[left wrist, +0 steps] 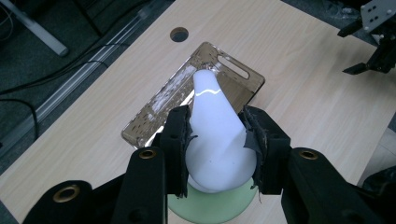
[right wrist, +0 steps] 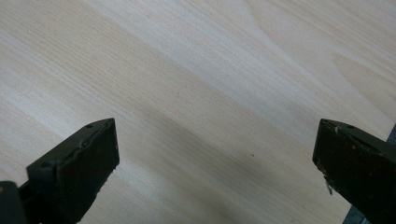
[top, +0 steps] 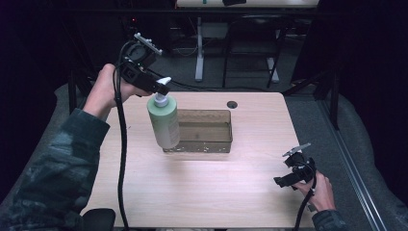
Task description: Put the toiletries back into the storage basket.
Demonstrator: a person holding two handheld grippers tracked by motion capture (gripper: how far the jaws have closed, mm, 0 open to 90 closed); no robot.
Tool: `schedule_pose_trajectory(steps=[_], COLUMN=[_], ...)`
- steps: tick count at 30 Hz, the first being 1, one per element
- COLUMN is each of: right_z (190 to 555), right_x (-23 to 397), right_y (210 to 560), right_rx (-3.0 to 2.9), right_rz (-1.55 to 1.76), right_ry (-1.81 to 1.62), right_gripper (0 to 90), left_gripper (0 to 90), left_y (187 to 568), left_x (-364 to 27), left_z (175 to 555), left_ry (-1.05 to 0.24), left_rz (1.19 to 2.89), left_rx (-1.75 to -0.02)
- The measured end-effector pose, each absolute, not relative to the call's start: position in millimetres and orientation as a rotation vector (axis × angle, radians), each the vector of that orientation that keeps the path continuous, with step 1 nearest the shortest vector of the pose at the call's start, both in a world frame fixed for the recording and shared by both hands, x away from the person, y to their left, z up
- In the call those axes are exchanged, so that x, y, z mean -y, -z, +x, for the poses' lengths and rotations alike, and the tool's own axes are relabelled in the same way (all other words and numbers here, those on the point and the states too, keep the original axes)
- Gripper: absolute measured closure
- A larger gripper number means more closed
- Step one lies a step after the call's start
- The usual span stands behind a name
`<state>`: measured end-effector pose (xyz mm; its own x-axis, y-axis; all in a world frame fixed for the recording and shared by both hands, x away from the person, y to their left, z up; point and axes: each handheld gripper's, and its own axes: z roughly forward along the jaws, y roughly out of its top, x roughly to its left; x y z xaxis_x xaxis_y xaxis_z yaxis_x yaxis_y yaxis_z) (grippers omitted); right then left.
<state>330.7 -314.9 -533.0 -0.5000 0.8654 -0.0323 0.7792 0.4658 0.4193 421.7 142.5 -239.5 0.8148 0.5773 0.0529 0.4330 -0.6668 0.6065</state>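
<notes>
- The white plastic pump head (left wrist: 215,135) of a pale green plastic bottle (top: 164,122) is being pinched between the jaws of the left gripper (left wrist: 217,140).
- The bottle is being held hanging below that gripper, upright, above the near left corner of a brown see-through plastic tray (top: 207,129).
- The right gripper (right wrist: 215,163) is being kept spread wide just above the light wooden table (right wrist: 196,70), well apart from the bottle.
</notes>
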Motion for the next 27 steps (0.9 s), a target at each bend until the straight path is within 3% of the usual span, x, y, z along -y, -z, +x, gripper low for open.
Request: schedule_pose_trajectory(steps=[27], right_z=[330.4], right_x=[314.6], right_y=[532.9], right_rx=[-2.469], right_rz=[1.402], right_ry=[-0.516], right_gripper=[0.0], left_gripper=[63.0], left_y=[224.1], left_x=[-128.5], left_z=[442.5], left_ry=[-0.372], left_rz=[2.389], left_rx=[-0.744])
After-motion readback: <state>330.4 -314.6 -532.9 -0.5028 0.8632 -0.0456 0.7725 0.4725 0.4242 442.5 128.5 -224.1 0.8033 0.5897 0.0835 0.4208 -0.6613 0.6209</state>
